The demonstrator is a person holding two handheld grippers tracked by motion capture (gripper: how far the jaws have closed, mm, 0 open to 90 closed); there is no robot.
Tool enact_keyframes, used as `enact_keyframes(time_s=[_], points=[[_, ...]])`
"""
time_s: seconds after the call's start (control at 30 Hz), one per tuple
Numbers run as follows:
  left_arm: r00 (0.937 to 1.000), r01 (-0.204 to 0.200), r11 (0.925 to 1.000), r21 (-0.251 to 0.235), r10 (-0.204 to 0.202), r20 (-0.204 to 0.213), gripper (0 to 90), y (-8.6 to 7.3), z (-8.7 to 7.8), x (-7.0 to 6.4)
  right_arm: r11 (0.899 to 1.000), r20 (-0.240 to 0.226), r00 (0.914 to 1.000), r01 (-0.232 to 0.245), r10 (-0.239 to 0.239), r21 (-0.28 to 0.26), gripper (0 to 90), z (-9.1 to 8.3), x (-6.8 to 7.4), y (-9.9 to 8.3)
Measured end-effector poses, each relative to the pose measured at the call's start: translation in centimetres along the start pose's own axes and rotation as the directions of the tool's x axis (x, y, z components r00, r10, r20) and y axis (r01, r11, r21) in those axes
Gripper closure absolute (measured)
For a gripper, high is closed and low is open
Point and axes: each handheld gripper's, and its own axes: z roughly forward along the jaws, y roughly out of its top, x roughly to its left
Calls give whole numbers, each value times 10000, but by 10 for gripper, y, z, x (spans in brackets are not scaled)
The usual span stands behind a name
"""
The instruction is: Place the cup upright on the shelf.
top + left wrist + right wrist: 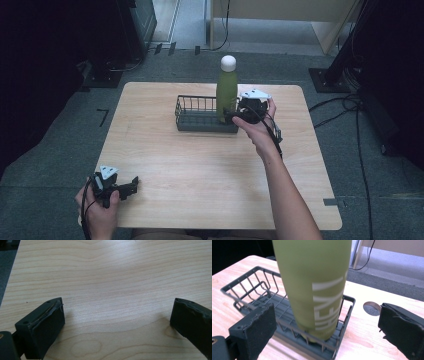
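Note:
A tall green bottle [226, 95] with a white cap stands upright in the right end of a dark wire basket [196, 116] at the table's far middle. In the right gripper view the green bottle [314, 282], with white lettering, rises from the wire basket [252, 287] between the wide-apart jaws. My right gripper [235, 116] is open just right of the bottle, its jaws either side of the bottle's lower part without touching. My left gripper [131, 186] is open near the table's front left corner, and in its own view the left gripper [117, 317] has nothing between its jaws.
The wooden table [200, 165] has rounded corners; a small round metal disc [371, 308] is set in the table beyond the basket. Dark equipment stands [125, 35] and cables [345, 105] lie on the grey floor around the table.

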Motion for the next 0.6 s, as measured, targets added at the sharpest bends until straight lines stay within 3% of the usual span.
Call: enact_keyframes(time_s=[0.6], points=[[10000,5,10000,-2,-5,0,0,0,0,0,9998,473,9987,-187,184,57,0,-37,-27,-44]])
